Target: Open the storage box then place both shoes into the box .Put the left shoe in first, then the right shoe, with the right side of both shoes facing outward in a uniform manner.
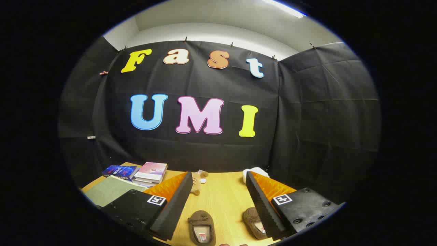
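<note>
Two brown slip-on shoes lie on the wooden table [222, 198] low between my fingers. The left-hand shoe [202, 227] sits nearer the left finger, its opening facing up. The right-hand shoe [254, 222] is partly hidden behind the right finger. My gripper [218, 179] is open, held above the table, with nothing between its fingers. The fingers reach past the shoes toward the back of the table.
A stack of books [150, 172] and another book [119, 171] lie at the back left, beside a green flat board [109, 191]. A small tan toy [196, 184] and a white round piece [203, 180] sit ahead. A white cloth-like thing [254, 172] lies beyond the right finger.
</note>
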